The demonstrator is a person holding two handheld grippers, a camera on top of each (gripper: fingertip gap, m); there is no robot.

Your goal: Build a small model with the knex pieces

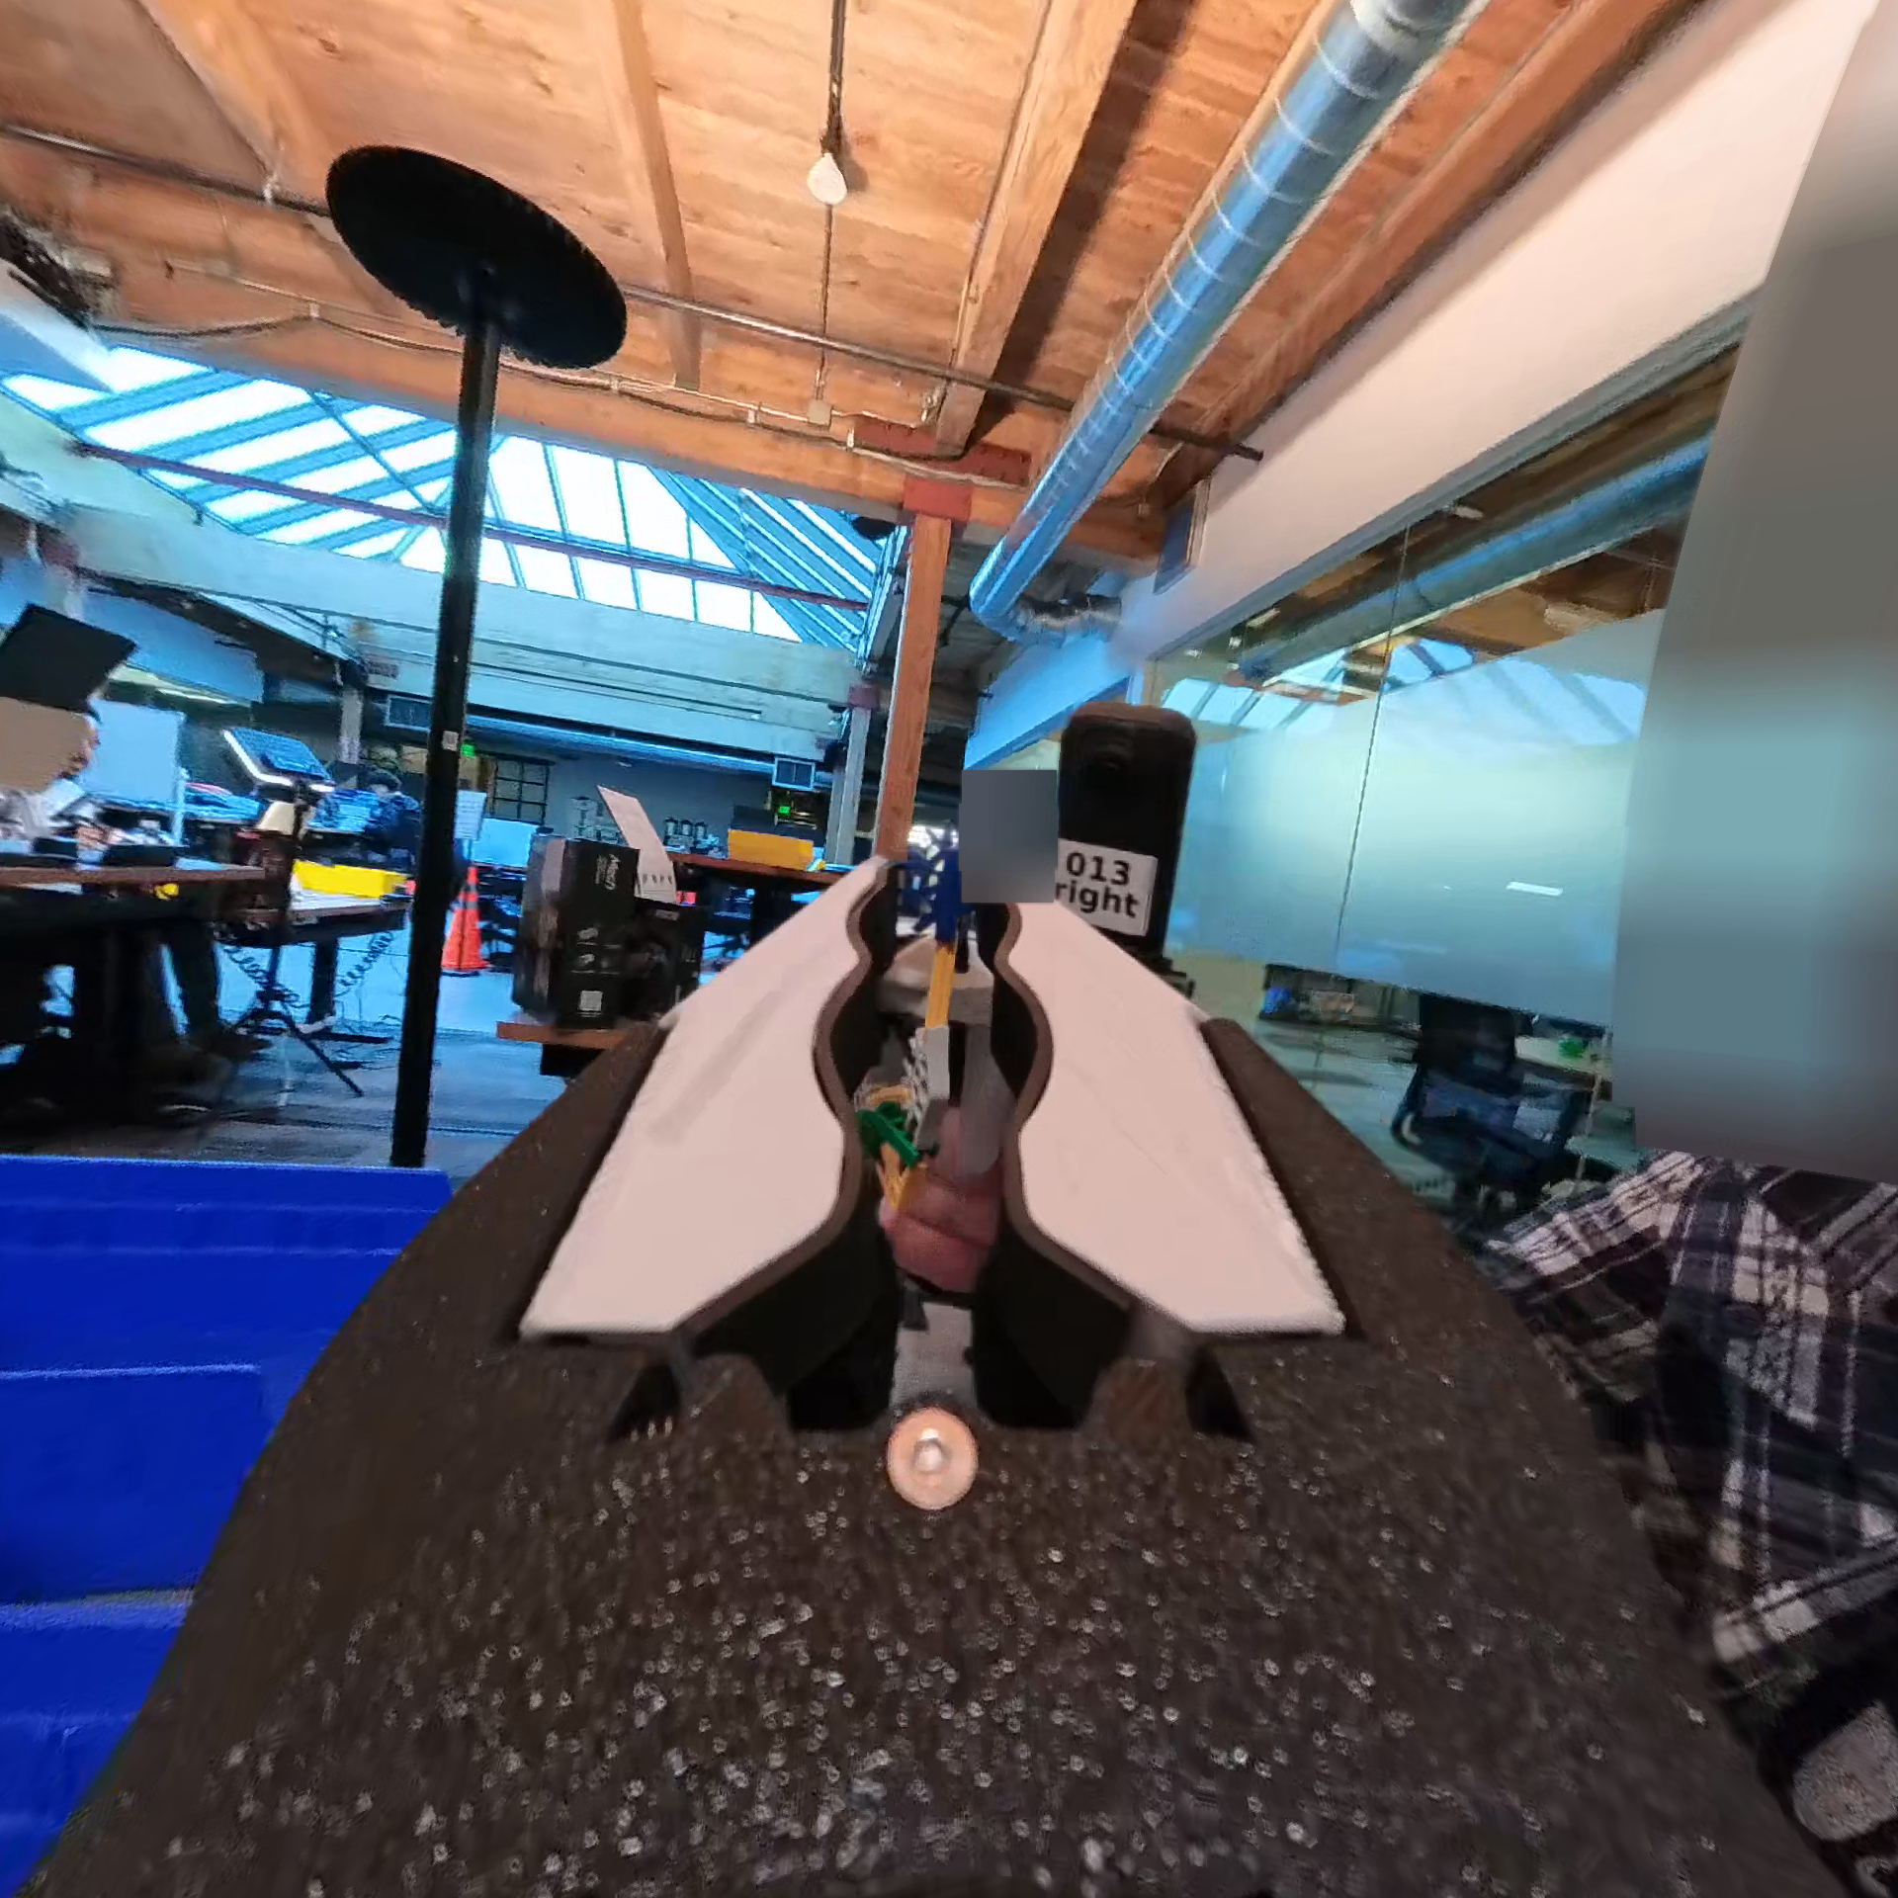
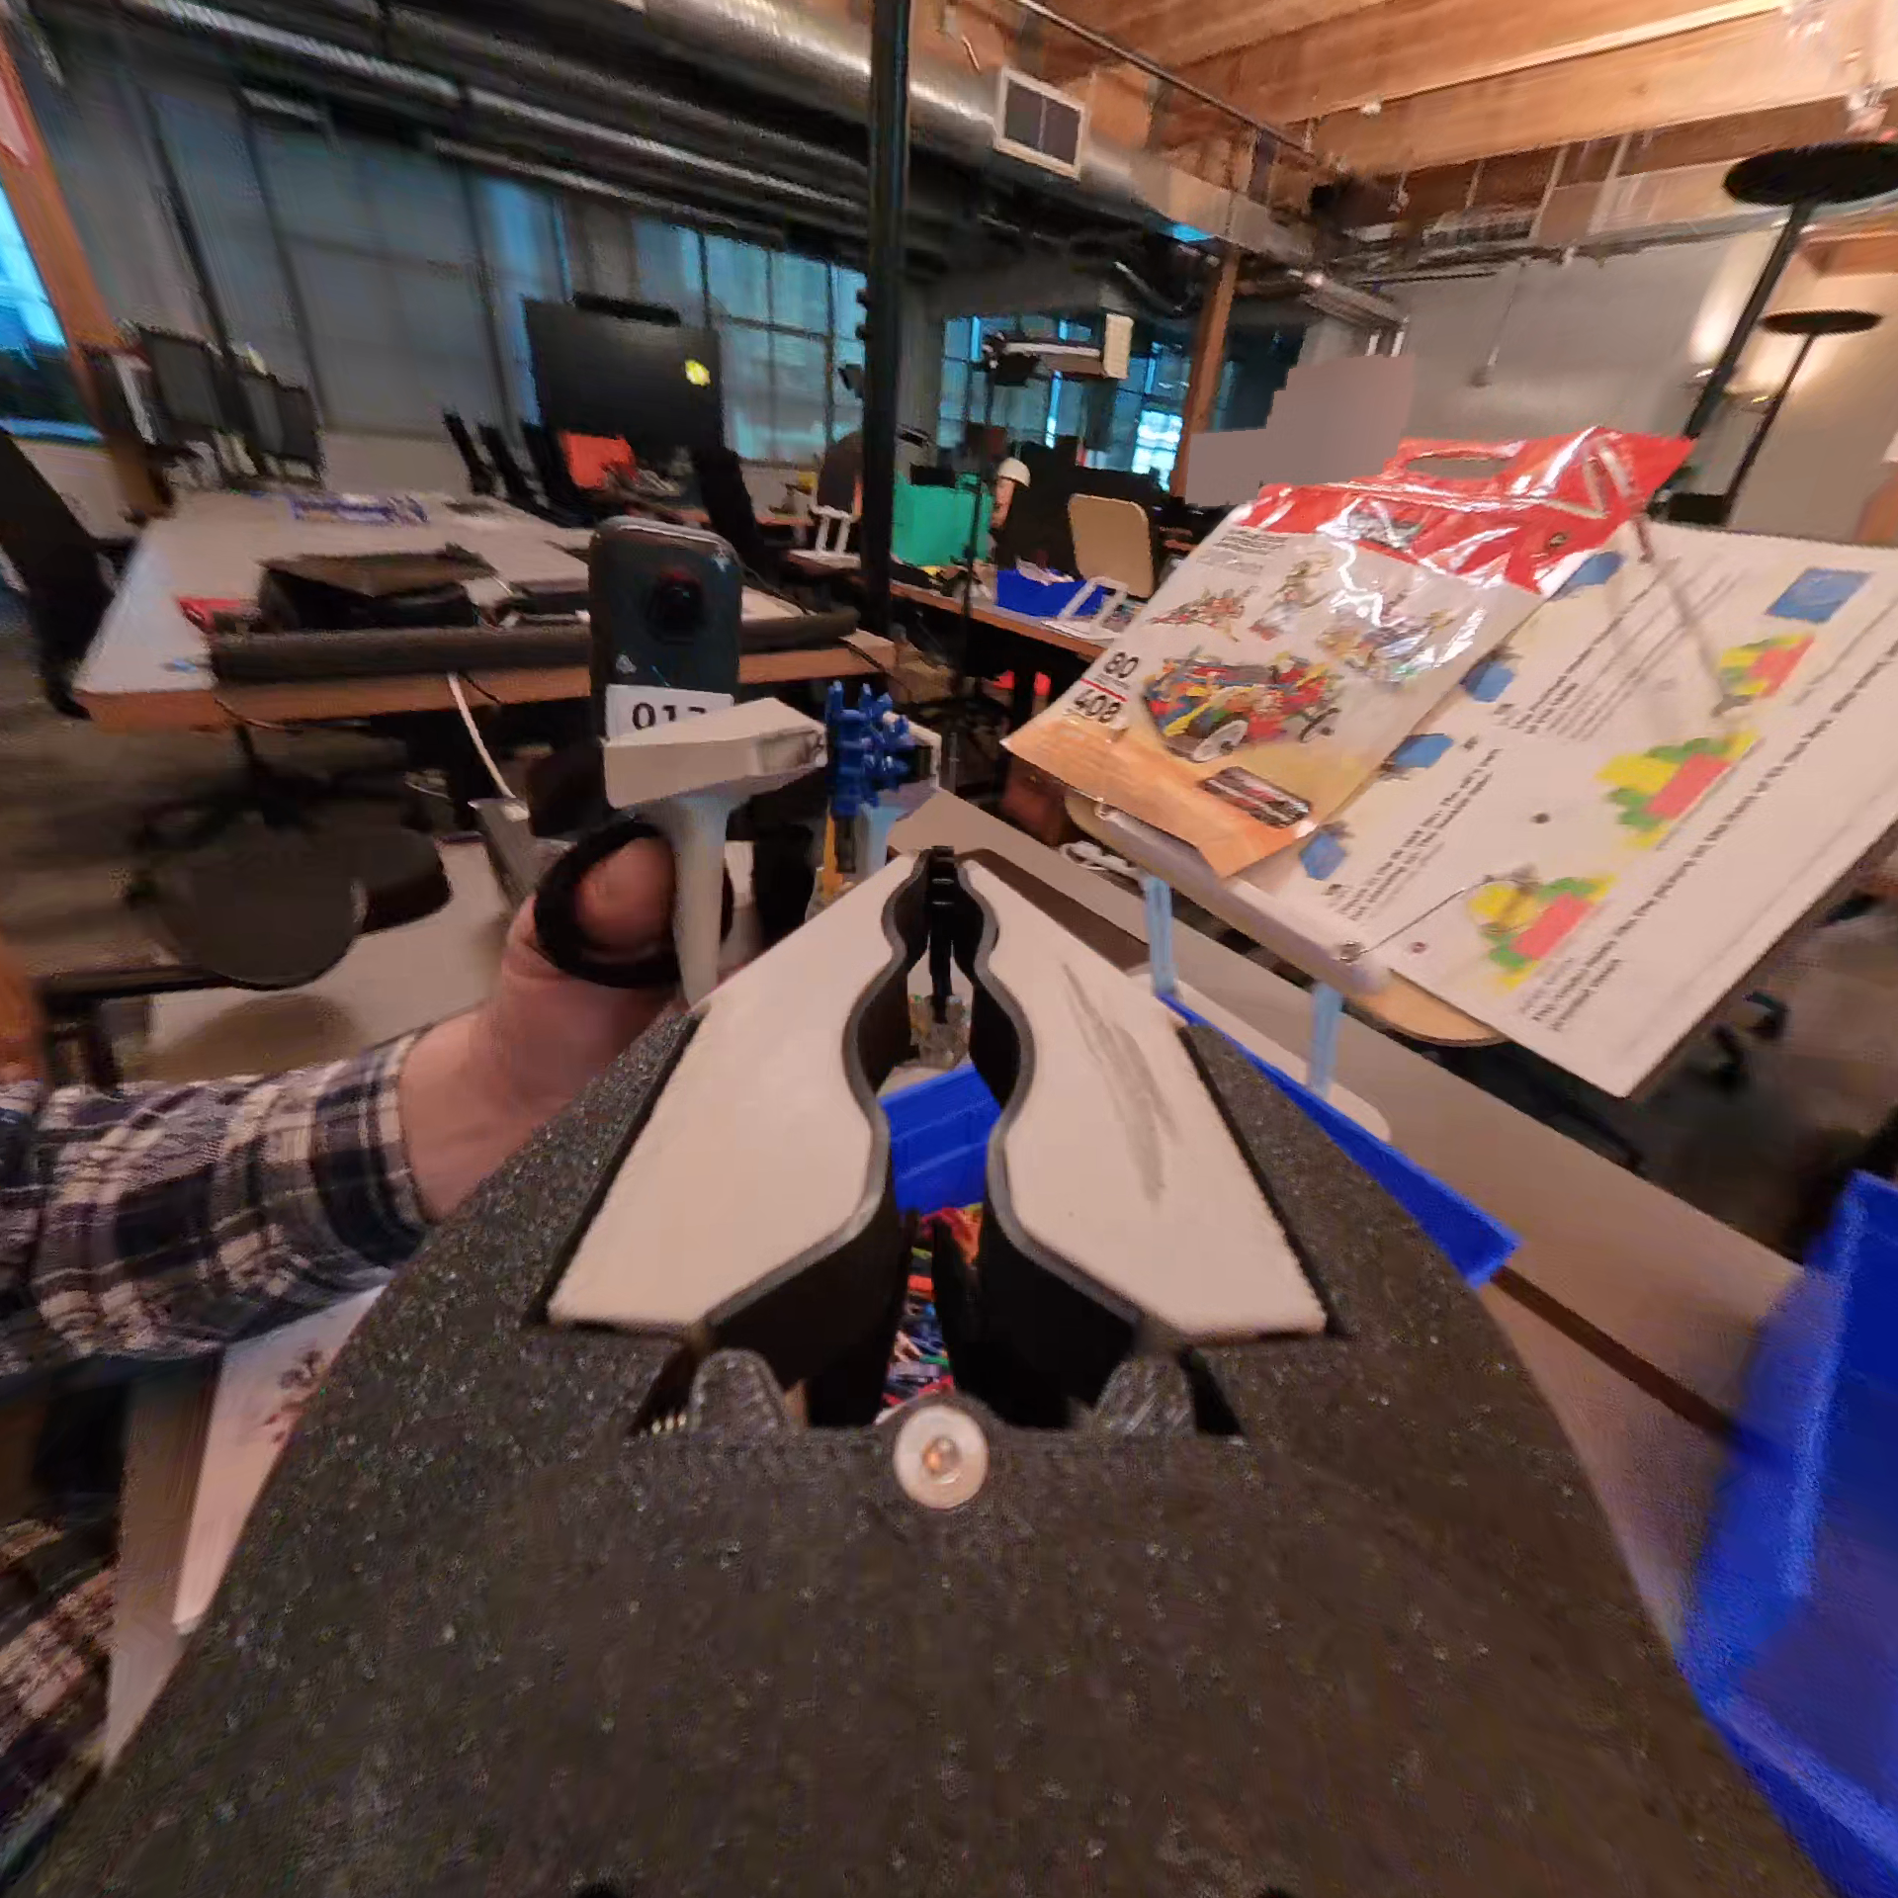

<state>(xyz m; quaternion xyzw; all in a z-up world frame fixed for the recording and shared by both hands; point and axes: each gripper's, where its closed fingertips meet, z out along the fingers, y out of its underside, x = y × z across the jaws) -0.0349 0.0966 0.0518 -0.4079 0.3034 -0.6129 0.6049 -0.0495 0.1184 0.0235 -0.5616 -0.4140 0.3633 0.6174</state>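
Observation:
My left gripper (image 1: 937, 916) is shut on a construction-toy assembly, a blue spiky connector (image 1: 943, 896) on a yellow rod (image 1: 939, 988). Green and yellow parts (image 1: 885, 1130) and a hand (image 1: 940, 1227) show through the gap behind it. In the right wrist view the left gripper (image 2: 819, 753) is held up at left by a hand (image 2: 575, 976), with the blue connector (image 2: 868, 750) at its tips. My right gripper (image 2: 940, 873) is shut on a thin black toy piece (image 2: 939, 929), just right of and below the blue connector. The right gripper's black camera body (image 1: 1125, 811) faces the left view.
A blue bin (image 2: 940, 1130) of mixed coloured pieces lies under my right gripper; another blue bin (image 2: 1797, 1541) is at right, one (image 1: 154, 1387) at left. An instruction sheet (image 2: 1664, 801) and a toy bag (image 2: 1335, 637) lean on a stand. A black lamp pole (image 1: 452, 719) stands beyond. A plaid sleeve (image 1: 1695, 1387) shows. Less than 4 cm separates the two grippers' tips.

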